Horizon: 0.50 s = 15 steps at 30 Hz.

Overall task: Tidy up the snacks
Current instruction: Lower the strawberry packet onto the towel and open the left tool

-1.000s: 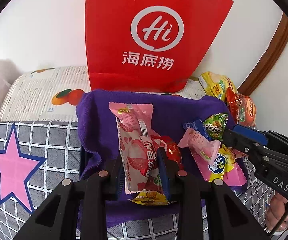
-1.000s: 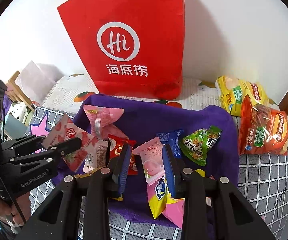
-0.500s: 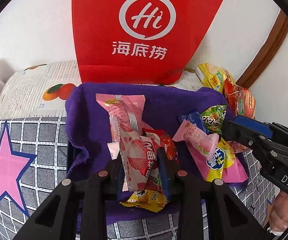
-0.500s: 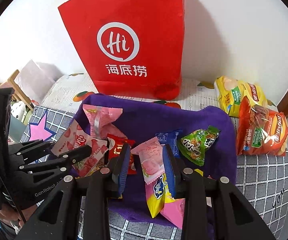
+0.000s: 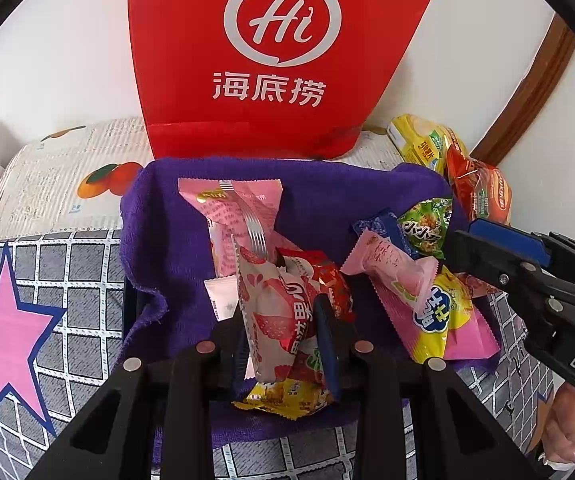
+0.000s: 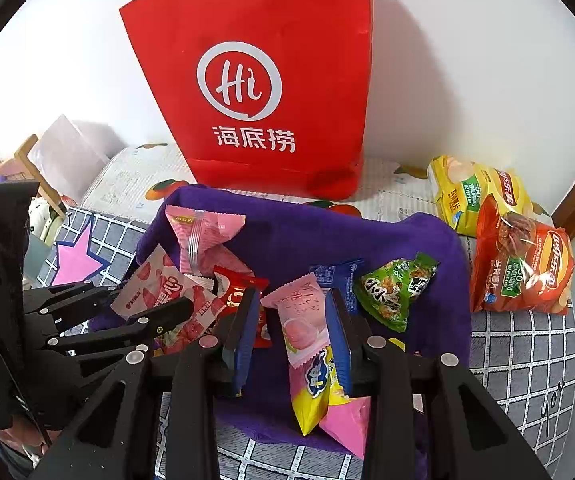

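I am clamping my left gripper (image 5: 283, 332) on a strawberry packet (image 5: 275, 304) over the purple basket (image 5: 159, 248); my right gripper (image 6: 293, 328) is gaping around a peach packet (image 6: 303, 320). Chip bags (image 6: 519, 272) are lying outside, unsorted.

A home, by the look of it: a patchwork cover (image 5: 67, 264) with grey checks and a pink star (image 5: 11, 336) is lying beside a fruit-printed cloth (image 5: 59, 176). A red takeaway bag (image 6: 263, 92) is leaning against a plain white wall (image 6: 467, 60), wooden trim (image 5: 527, 92) is running up one side, and clutter (image 6: 43, 168) is sitting at the left.
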Motion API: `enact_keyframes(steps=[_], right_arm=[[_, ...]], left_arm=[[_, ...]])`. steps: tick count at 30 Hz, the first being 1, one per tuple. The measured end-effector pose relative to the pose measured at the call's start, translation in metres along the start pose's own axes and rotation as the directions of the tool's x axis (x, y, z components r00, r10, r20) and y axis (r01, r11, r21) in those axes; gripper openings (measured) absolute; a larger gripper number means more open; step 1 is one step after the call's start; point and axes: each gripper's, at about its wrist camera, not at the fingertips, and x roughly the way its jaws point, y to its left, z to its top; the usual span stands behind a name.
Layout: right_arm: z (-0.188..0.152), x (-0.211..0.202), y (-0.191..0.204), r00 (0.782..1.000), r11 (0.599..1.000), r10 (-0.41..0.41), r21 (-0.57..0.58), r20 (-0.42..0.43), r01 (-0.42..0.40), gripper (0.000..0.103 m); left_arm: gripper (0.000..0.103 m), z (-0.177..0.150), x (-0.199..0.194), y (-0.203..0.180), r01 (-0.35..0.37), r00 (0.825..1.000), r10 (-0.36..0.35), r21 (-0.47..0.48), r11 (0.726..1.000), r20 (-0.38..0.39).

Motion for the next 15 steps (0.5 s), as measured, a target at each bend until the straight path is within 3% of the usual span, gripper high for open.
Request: enact_keyframes(steps=[15], right_arm=[[0.0003,0.0021,0.0016,1.0,1.0,-0.001,-0.01,-0.006,0.001,0.038]], left_arm=[[0.03,0.0,0.004,-0.0009,0.0,1.0,0.0,0.006,1.0,-0.021]])
